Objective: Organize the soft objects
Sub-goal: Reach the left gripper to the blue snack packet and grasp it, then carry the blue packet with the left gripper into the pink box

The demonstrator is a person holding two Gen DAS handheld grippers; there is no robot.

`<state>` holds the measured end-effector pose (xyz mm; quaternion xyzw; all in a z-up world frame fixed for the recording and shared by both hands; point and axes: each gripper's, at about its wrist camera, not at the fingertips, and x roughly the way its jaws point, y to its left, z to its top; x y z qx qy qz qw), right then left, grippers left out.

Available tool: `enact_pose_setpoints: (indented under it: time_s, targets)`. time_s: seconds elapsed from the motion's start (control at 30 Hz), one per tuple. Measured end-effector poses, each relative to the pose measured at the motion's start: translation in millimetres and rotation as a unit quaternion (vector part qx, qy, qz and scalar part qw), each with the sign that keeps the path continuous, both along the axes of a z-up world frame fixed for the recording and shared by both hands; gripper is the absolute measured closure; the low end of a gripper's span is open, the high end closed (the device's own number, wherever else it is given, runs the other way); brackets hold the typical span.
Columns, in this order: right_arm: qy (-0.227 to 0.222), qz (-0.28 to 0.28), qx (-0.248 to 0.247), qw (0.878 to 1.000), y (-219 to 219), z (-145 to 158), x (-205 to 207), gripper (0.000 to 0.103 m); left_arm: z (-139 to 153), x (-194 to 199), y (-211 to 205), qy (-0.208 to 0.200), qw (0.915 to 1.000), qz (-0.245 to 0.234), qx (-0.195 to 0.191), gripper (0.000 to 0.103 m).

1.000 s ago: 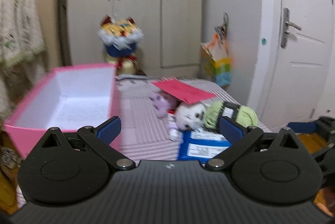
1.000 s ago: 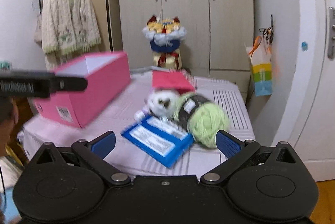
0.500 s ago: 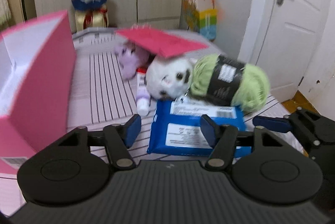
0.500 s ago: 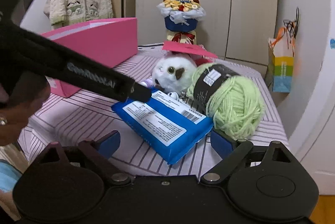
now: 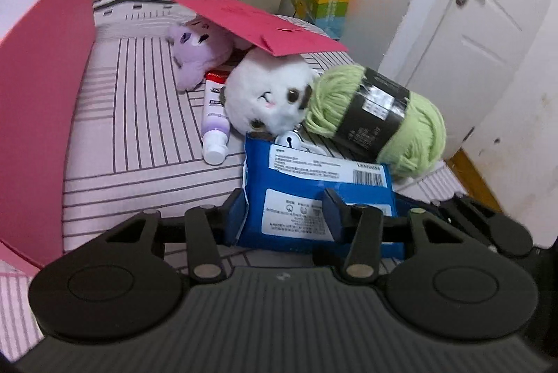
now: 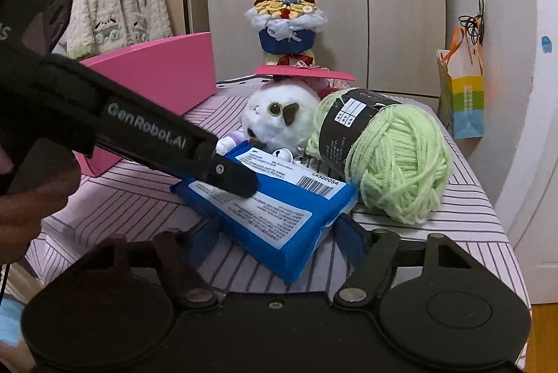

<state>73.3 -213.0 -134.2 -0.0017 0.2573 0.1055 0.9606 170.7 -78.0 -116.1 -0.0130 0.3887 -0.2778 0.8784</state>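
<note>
A blue soft pack (image 5: 324,195) (image 6: 279,209) lies on the striped table near its front edge. Behind it sit a white plush (image 5: 268,97) (image 6: 279,118), a green yarn ball (image 5: 376,122) (image 6: 390,153) and a purple plush (image 5: 198,52). My left gripper (image 5: 284,212) has its jaws half closed around the pack's left end; its pads look close to the pack, contact unclear. My right gripper (image 6: 275,240) is open with the pack's near corner between its fingers. The left gripper's body shows in the right wrist view (image 6: 139,136).
A pink box (image 5: 38,101) (image 6: 157,73) stands at the left. A red envelope (image 5: 258,24) rests on the plushes. A small tube (image 5: 216,125) lies beside the white plush. A wardrobe, a bouquet (image 6: 286,21) and a door are behind the table.
Both grippers have moved down and forward to the blue pack. The left jaws have narrowed around its left end. The right gripper now straddles the pack's near corner.
</note>
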Motion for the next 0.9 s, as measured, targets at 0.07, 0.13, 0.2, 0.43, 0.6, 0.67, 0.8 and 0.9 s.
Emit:
enact_pose_setpoints:
  time_s: [0.07,0.13,0.2,0.43,0.6,0.67,0.8,0.9]
  targets:
    - [-0.003,-0.002,0.002,1.000,2,0,-3,0.036,2,-4,1,0.008,1.0000,0.001,-0.003,0.057]
    - [-0.007,-0.002,0.001,1.000,5,1,-6,0.039,4,-10,-1,0.006,0.9999,0.003,0.008,0.057]
    - [-0.009,0.003,-0.005,1.000,11,3,-9,0.043,9,-15,-2,0.005,0.9998,0.007,0.018,0.057]
    - [0.023,0.033,0.018,0.999,18,24,-20,0.046,33,-41,8,0.016,0.9987,0.009,0.047,0.054]
    - [0.046,0.067,0.012,0.997,34,48,-27,0.047,55,-61,28,0.019,0.9980,0.020,0.057,0.054]
    - [0.056,0.083,0.009,0.995,42,58,-30,0.047,63,-68,37,0.021,0.9978,0.024,0.058,0.054]
    - [0.071,0.118,0.001,0.990,59,79,-36,0.047,80,-82,61,0.028,0.9975,0.035,0.055,0.053]
    - [0.076,0.143,-0.006,0.987,73,94,-39,0.047,92,-92,80,0.030,0.9974,0.043,0.049,0.052]
